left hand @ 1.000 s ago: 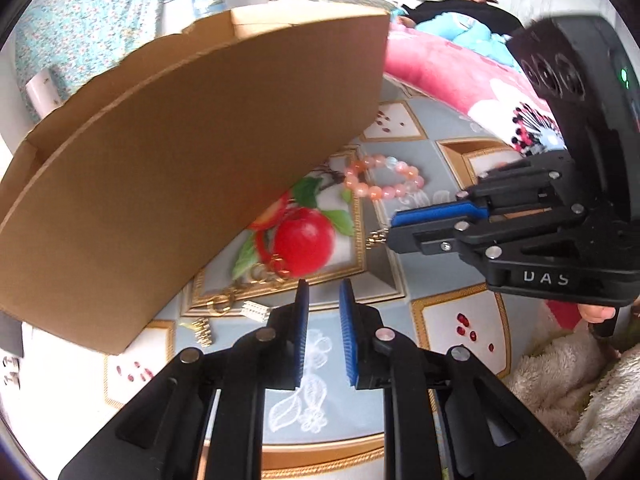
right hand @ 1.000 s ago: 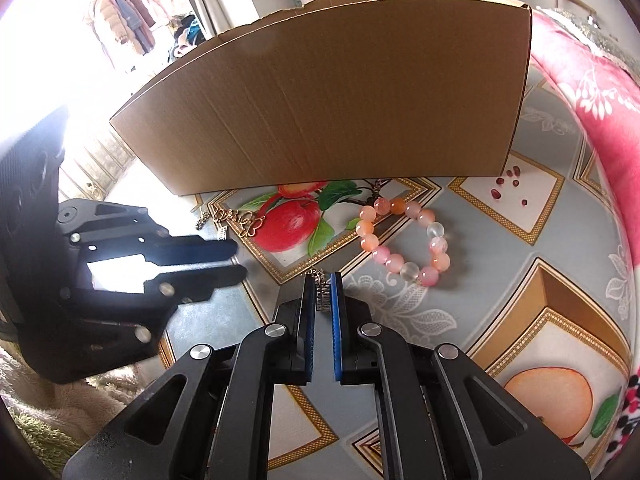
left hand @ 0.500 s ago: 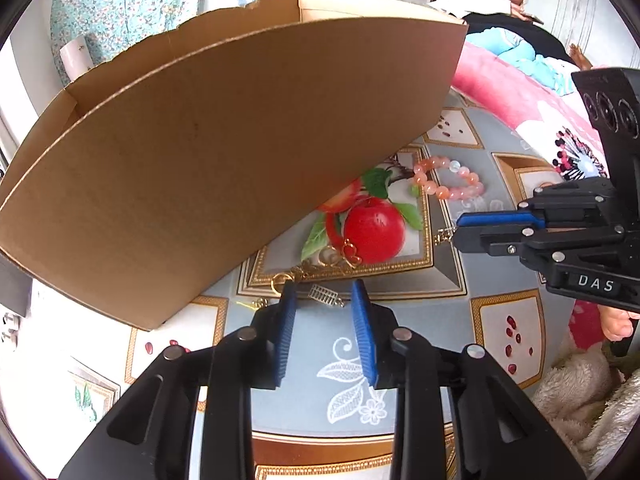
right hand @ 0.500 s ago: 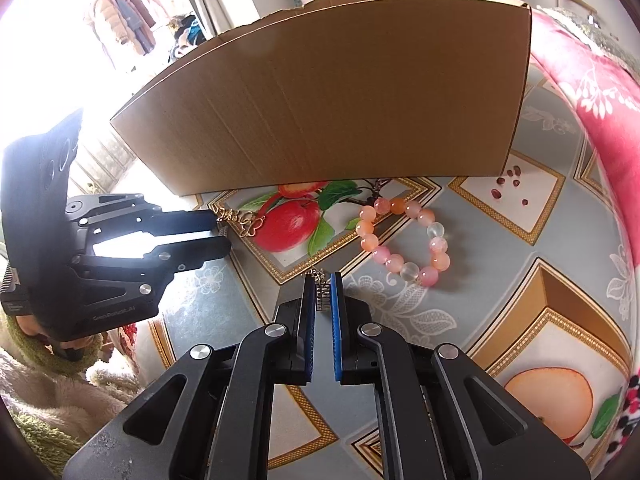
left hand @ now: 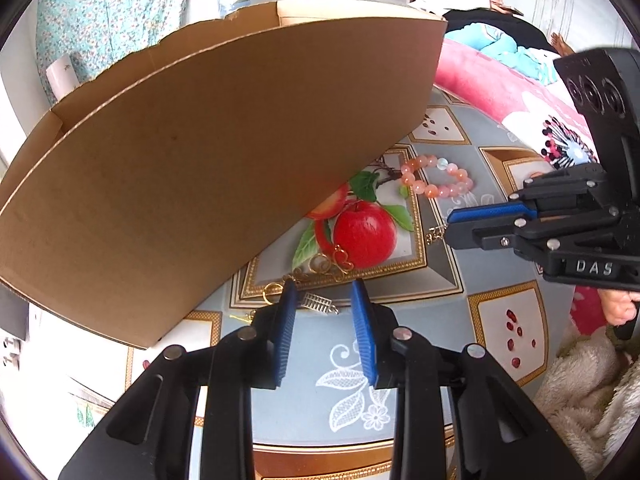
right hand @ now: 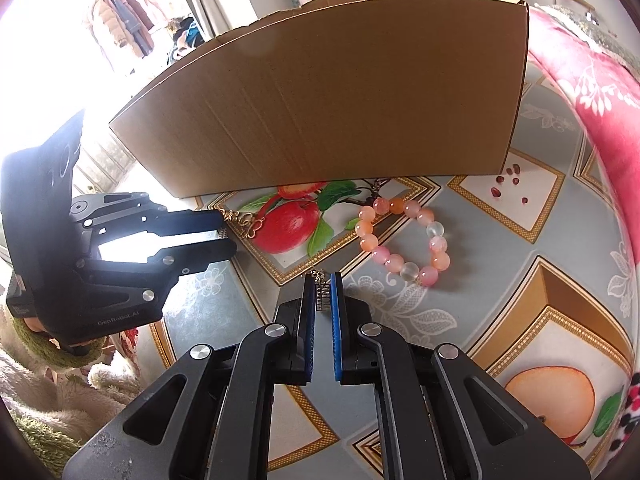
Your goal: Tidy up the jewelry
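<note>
Gold and silver pieces by the box

Silver ladder-shaped charm (left hand: 320, 304) lies on the patterned tabletop (left hand: 500, 320) between the left gripper's (left hand: 323, 300) parted jaws, untouched. Right gripper (right hand: 321, 294) is clamped on another silver charm (right hand: 321, 298). Pink bead bracelet (right hand: 404, 246) lies before the cardboard box (right hand: 340, 100)

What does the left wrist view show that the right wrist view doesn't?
Left wrist only: a small silver ladder-shaped piece lying between the open left gripper's fingers, untouched. Right wrist only: the right gripper shut on a silver chain piece. Both: the cardboard box, the pink bead bracelet and the gold ornament.
</note>
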Demonstrator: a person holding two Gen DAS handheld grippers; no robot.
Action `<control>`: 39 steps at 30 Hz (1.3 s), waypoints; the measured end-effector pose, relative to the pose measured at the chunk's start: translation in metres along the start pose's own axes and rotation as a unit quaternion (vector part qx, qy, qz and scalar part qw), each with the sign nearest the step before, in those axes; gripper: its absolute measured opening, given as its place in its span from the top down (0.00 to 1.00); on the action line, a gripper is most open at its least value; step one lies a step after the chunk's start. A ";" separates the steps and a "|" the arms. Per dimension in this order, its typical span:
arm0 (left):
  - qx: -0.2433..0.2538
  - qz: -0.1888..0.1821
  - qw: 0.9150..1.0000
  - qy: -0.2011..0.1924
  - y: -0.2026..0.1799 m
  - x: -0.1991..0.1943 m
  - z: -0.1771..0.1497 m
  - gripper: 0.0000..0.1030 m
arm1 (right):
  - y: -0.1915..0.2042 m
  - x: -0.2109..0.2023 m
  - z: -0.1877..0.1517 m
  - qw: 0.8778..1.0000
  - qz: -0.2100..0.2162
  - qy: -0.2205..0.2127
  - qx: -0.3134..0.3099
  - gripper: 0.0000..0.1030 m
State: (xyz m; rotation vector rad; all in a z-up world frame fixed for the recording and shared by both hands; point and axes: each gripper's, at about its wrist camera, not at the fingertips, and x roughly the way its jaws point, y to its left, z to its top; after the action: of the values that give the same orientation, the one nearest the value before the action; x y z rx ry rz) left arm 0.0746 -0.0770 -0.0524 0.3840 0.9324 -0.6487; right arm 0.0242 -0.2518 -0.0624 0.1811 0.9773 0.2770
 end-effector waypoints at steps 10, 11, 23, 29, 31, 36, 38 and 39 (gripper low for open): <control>0.025 -0.001 1.000 0.001 -0.008 -0.001 0.000 0.87 | -0.001 -0.002 0.002 1.000 -0.001 -0.001 -0.002 0.95; 0.027 -0.001 1.000 0.000 -0.009 -0.001 0.000 0.87 | -0.001 -0.002 0.002 1.000 -0.001 -0.002 -0.003 0.95; 0.026 -0.007 1.000 -0.010 -0.017 -0.014 -0.001 0.87 | -0.003 -0.002 0.002 1.000 0.008 0.001 0.007 0.95; 0.009 -0.008 0.999 -0.036 -0.014 -0.039 0.000 0.87 | 0.000 -0.021 0.003 1.000 0.013 -0.016 0.011 0.95; -0.001 -0.015 0.998 -0.053 -0.011 -0.052 0.002 0.87 | 0.002 -0.033 0.006 0.999 0.012 -0.029 0.008 0.95; -0.017 -0.006 0.994 -0.108 -0.006 -0.091 0.017 0.87 | 0.016 -0.069 0.023 0.998 0.012 -0.069 -0.009 0.95; -0.030 -0.014 0.991 -0.133 -0.003 -0.107 0.025 0.87 | 0.022 -0.089 0.034 0.995 0.018 -0.093 -0.022 0.95; -0.036 -0.017 0.988 -0.151 -0.001 -0.117 0.028 0.87 | 0.025 -0.100 0.042 0.993 0.024 -0.109 -0.030 0.95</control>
State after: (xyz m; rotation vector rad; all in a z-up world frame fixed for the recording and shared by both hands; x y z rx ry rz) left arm 0.0412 -0.0527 0.0602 0.1980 0.6722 -0.6800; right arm 0.0025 -0.2600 0.0464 0.1761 0.7475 0.3227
